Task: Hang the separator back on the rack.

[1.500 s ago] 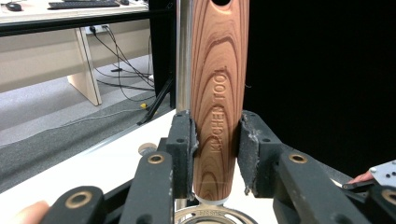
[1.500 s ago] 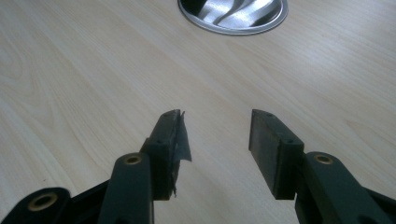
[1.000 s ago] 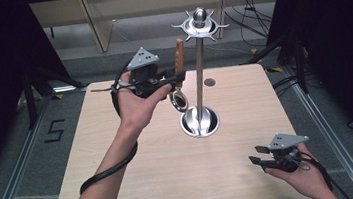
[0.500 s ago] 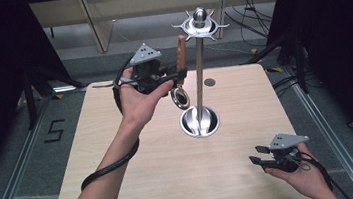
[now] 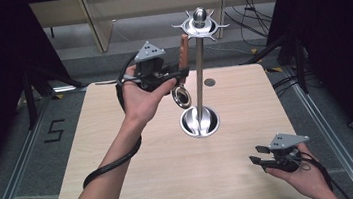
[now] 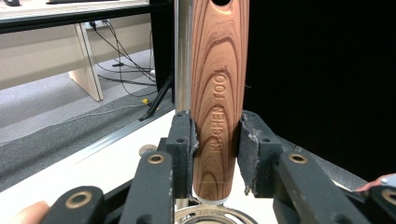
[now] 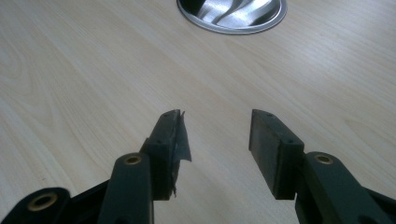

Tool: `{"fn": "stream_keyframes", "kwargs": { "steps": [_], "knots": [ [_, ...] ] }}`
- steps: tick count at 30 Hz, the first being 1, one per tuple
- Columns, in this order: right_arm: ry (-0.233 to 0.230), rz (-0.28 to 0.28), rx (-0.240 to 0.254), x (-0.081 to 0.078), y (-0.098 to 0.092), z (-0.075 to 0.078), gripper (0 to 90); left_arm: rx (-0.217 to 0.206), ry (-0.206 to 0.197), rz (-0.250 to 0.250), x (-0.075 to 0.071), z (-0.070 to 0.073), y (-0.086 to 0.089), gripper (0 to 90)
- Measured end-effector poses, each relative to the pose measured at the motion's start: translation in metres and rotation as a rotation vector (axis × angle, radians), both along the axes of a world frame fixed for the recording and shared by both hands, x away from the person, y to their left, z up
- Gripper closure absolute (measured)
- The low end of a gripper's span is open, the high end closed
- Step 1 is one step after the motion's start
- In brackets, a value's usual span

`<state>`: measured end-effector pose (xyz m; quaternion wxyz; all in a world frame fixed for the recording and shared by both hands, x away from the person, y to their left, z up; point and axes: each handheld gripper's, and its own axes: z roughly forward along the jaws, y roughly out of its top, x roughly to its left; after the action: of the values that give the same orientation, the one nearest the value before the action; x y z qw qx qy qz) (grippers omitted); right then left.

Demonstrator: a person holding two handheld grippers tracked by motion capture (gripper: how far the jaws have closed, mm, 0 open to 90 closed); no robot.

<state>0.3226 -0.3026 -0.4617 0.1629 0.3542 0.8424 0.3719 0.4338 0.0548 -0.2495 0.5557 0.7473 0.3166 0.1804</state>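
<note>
Since a second ago nothing has shifted: the left gripper (image 5: 177, 74) fingers stay clamped on the upright wooden-handled tool (image 6: 219, 100) at the stand's (image 5: 200, 71) 9 o'clock, unhung, while the right gripper (image 5: 257, 154) rests open and empty on the desk (image 5: 120, 151).

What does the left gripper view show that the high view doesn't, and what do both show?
The left gripper view alone shows the words KITCHEN TOOL on the wooden handle and both pads pressing it. The high view alone shows the stand's hook ring, round base and the right gripper, open. Both show the left gripper holding the handle beside the steel pole.
</note>
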Motion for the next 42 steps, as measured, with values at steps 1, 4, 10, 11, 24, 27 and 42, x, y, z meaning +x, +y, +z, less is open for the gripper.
{"fn": "stream_keyframes", "kwargs": {
  "steps": [1,4,10,11,24,27,42],
  "knots": [
    [0.000,0.000,0.000,0.000,0.000,0.000,54.6,-0.001,0.001,0.000,0.000,0.000,0.000,67.3],
    [-0.014,0.004,-0.009,0.001,-0.001,-0.001,54.6,0.003,0.000,-0.001,0.001,0.001,-0.001,67.3],
    [0.001,0.000,-0.001,0.000,0.000,0.000,54.6,0.004,0.007,0.005,0.004,0.001,-0.002,67.3],
    [0.001,0.000,-0.002,0.000,0.000,0.000,54.6,0.001,0.009,0.006,0.004,0.000,-0.002,67.3],
    [-0.002,-0.004,-0.001,0.000,0.000,-0.001,54.6,0.018,0.009,0.007,0.008,0.000,-0.007,67.3],
    [-0.004,0.004,-0.007,0.001,-0.001,-0.001,54.6,0.022,0.009,0.013,0.009,0.000,-0.008,67.3],
    [0.009,-0.003,0.001,0.000,0.000,-0.002,54.6,0.042,0.010,0.016,0.016,0.000,-0.015,67.2]
  ]
}}
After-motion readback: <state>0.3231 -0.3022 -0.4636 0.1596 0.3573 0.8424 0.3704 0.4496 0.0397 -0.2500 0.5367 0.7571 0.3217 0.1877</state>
